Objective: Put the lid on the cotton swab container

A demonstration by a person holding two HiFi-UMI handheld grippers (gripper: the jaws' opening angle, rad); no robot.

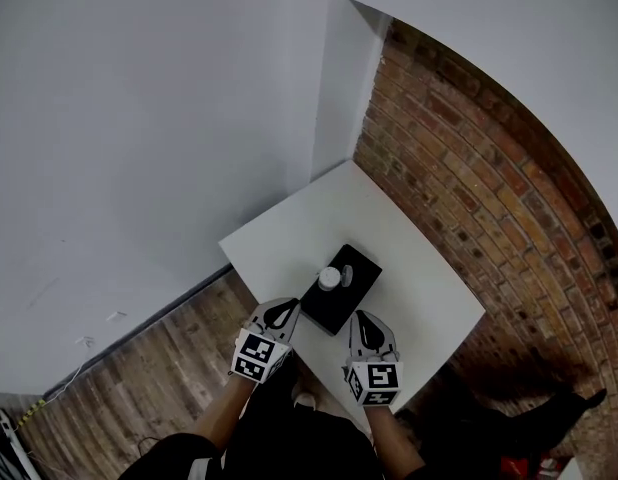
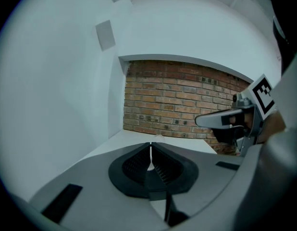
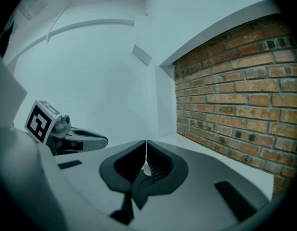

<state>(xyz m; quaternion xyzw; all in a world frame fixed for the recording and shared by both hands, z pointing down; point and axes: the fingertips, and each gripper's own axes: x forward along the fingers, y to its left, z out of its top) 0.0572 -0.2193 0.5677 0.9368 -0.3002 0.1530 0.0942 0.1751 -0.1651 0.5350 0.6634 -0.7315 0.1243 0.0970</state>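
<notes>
- Wooden floor (image 1: 139,388): lower left, under a white wall.
- Left gripper (image 1: 281,314): jaws pressed together with nothing between them. It is over the near edge of the white table (image 1: 419,278), just beside the tray's left corner.
- Black tray (image 1: 357,268): mid-table, set at an angle.
- Cotton swab container (image 1: 330,278): small, round and pale. It stands on the tray's left part, beyond both grippers. Whether the lid is on cannot be told.
- Right gripper (image 1: 365,330): jaws together and empty, near the tray's near edge.
- Brick wall (image 1: 469,168): right.

Both tools held shut, side by side.
The left tool (image 2: 150,147) and the right tool (image 3: 146,146) are held beside each other, well apart. Each is pointed forward and slightly downward, its jaws pressed together with nothing gripped between them.
</notes>
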